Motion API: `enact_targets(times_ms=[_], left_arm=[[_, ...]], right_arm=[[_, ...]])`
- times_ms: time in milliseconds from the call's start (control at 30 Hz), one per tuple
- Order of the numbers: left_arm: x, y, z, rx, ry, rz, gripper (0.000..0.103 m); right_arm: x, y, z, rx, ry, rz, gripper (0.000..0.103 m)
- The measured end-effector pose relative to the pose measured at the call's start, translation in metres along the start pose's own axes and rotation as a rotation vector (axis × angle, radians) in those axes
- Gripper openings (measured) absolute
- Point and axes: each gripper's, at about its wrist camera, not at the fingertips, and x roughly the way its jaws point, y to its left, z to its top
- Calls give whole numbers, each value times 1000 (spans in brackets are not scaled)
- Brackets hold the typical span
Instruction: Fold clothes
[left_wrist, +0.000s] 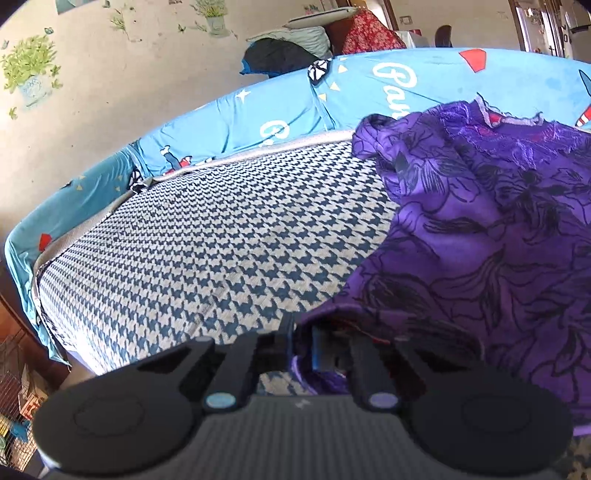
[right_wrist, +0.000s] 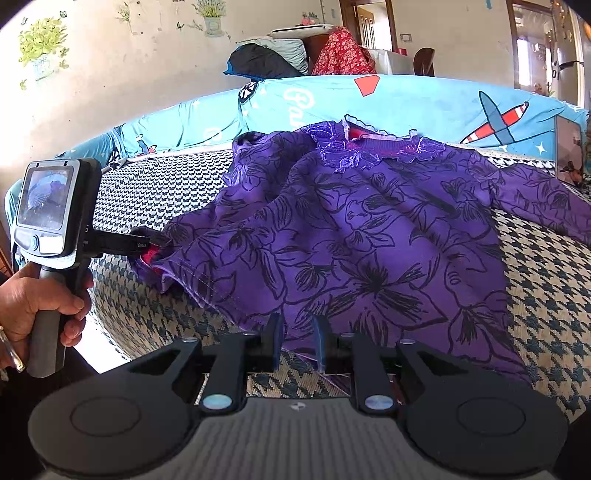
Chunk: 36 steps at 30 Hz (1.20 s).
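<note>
A purple top (right_wrist: 351, 229) with black flower outlines and a lace collar lies spread on a houndstooth mat (right_wrist: 546, 288). My right gripper (right_wrist: 298, 339) sits at the near hem, its jaws a little apart with the hem's fabric pinched between them. At the left, a hand (right_wrist: 33, 306) holds my left gripper (right_wrist: 157, 242), which is shut on a sleeve end showing pink lining. In the left wrist view the top (left_wrist: 480, 229) fills the right side, and the left gripper (left_wrist: 303, 339) is shut with purple cloth bunched at its fingers.
A blue printed sheet (left_wrist: 258, 110) rises as a soft edge along the far side of the mat (left_wrist: 221, 240). Behind it lie pillows and a dark and red pile (right_wrist: 269, 59) against the wall. A small upright screen (right_wrist: 569, 147) stands at the right edge.
</note>
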Motion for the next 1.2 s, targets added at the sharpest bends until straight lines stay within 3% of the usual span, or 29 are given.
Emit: enact_targets(times_ms=[300, 533, 733, 800, 967, 1100, 1200], left_arm=[[-14, 40, 11, -132, -43, 200, 8], [-28, 37, 26, -71, -101, 234, 10], [-17, 51, 38, -133, -39, 215, 14], [-10, 51, 36, -132, -8, 223, 22], [2, 47, 23, -128, 77, 199, 41], [-5, 44, 16, -130, 74, 163, 64], [-14, 42, 12, -121, 62, 146, 73]], right_arm=[[3, -5, 1, 6, 5, -8, 17], [6, 2, -3, -55, 19, 28, 17], [15, 21, -18, -165, 116, 143, 18], [18, 28, -24, -210, 139, 157, 18], [26, 29, -28, -244, 141, 87, 18], [27, 24, -26, -226, 125, 40, 18], [30, 24, -25, -235, 134, 29, 18]])
